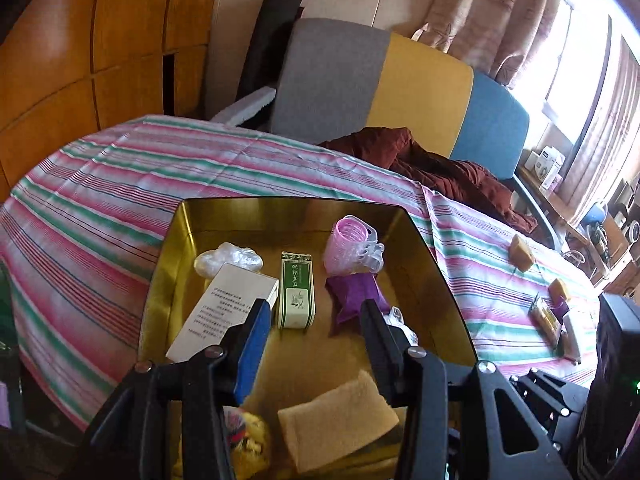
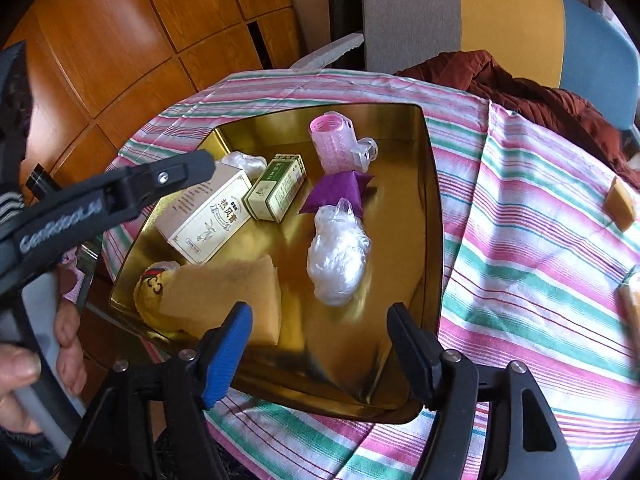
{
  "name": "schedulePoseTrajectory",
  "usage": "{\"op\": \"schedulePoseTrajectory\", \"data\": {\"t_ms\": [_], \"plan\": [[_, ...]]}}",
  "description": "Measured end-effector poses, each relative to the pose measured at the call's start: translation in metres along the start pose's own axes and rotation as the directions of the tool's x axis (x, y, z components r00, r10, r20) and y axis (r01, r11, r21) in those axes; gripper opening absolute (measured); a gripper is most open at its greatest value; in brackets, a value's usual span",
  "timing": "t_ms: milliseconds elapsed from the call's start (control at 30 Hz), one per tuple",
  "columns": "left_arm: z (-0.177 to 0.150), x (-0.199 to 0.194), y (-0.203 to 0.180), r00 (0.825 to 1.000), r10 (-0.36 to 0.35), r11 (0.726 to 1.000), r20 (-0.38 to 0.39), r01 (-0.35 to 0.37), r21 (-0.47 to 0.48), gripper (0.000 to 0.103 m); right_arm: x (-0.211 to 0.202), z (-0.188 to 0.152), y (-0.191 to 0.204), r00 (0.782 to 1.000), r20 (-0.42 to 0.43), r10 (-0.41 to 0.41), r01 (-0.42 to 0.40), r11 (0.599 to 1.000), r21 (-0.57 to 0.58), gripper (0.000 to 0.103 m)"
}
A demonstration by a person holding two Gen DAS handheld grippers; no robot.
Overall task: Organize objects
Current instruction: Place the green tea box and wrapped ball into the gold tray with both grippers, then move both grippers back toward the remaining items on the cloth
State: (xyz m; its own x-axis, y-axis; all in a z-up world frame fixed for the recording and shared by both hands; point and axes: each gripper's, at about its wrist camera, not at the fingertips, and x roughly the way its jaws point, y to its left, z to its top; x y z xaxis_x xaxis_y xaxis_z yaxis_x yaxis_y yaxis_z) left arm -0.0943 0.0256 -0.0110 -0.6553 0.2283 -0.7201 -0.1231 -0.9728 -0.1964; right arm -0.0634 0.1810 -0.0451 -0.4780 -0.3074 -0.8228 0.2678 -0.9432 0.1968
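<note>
The right gripper (image 2: 320, 344) hangs over the near rim of the gold tray (image 2: 434, 240) with its jaws spread and nothing between them. The left gripper (image 1: 316, 320) points down into the tray, jaws parted and empty; in the right wrist view it enters from the left, and a hand (image 2: 24, 364) grips its handle.

The tray rests on the striped cloth (image 2: 540, 280) that covers the tabletop. Nearest in the tray lies a tan sponge (image 2: 232, 292), with a yellow toy (image 2: 150, 284) touching its left side. To the right of the sponge lies a clear plastic bag (image 2: 340, 256), bunched and apart from the sponge. Behind the sponge lies a cream box (image 2: 208, 220), and just beside it a green box (image 2: 276, 190). A purple pouch (image 2: 340, 190) lies right of the green box, touching the upper end of the plastic bag. A pink hair roller (image 2: 334, 144) stands at the far side of the tray, with a clear clip against it. A second clear wrapper (image 2: 244, 162) lies behind the cream box.

On the cloth right of the tray, well apart from it, lie tan blocks (image 1: 522, 258) and a few small packets (image 1: 548, 318). Beyond the tabletop, a dark red cloth (image 1: 440, 168) lies on a grey, yellow and blue chair (image 1: 420, 88).
</note>
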Motion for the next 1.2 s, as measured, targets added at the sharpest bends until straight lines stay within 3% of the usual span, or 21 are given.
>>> {"op": "schedulePoseTrajectory", "data": {"t_ms": [233, 667, 967, 1200], "plan": [[-0.012, -0.021, -0.008, 0.999, 0.017, 0.999, 0.035, -0.019, 0.043, 0.047, -0.014, -0.005, 0.005, 0.997, 0.059, -0.047, 0.048, 0.999, -0.009, 0.083], [-0.037, -0.026, -0.024, 1.0, 0.001, 0.996, -0.003, 0.0, 0.087, 0.047, -0.04, -0.018, -0.012, 0.984, 0.133, -0.12, 0.114, 0.992, 0.056, 0.101], [-0.044, -0.028, -0.048, 1.0, -0.024, 0.987, -0.008, 0.025, 0.161, 0.047, -0.055, -0.03, -0.046, 0.974, 0.135, -0.181, 0.162, 0.977, 0.137, 0.103], [-0.049, -0.022, -0.073, 0.995, -0.089, 0.97, -0.055, 0.099, 0.221, 0.047, -0.063, -0.048, -0.096, 0.964, 0.087, -0.25, 0.225, 0.948, 0.226, 0.103]]}}
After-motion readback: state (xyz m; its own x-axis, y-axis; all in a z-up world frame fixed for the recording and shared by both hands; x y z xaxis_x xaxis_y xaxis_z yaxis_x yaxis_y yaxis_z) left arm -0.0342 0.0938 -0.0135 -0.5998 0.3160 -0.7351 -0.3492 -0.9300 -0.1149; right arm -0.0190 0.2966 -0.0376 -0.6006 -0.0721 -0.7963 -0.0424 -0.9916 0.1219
